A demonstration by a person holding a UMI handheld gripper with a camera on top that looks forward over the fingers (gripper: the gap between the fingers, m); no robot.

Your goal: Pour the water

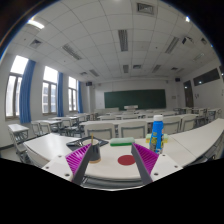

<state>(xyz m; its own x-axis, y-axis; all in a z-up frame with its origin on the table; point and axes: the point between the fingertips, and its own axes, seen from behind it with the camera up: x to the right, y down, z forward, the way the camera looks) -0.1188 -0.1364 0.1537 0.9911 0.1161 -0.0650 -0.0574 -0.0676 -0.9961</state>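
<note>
- Magenta pads line the inner faces of the claw (pixel 112 170), whose two dark fingers (pixel 80 165) stand spread apart with nothing gripped between them.
- One smooth, pale table (pixel 60 148) carries the things; its top is flat and matte, and it runs off to the right beyond the fingers.
- One upright bottle (pixel 157 133), slim and cylindrical, blue with a lighter cap and a green band near its base, stands on the table just beyond the right finger, apart from it; what it contains cannot be told.
- One flat red disc (pixel 125 158) lies on the table between the fingertips and slightly ahead of them.
- One small dark, thin object (pixel 122 143) lies farther ahead on the table; its kind is unclear.
- Rows of pale classroom desks (pixel 120 126) fill the room beyond, facing one long dark-green chalkboard (pixel 135 98) on the far wall.
- Blue curtains (pixel 27 90) hang beside bright windows (pixel 14 88) to the left.
</note>
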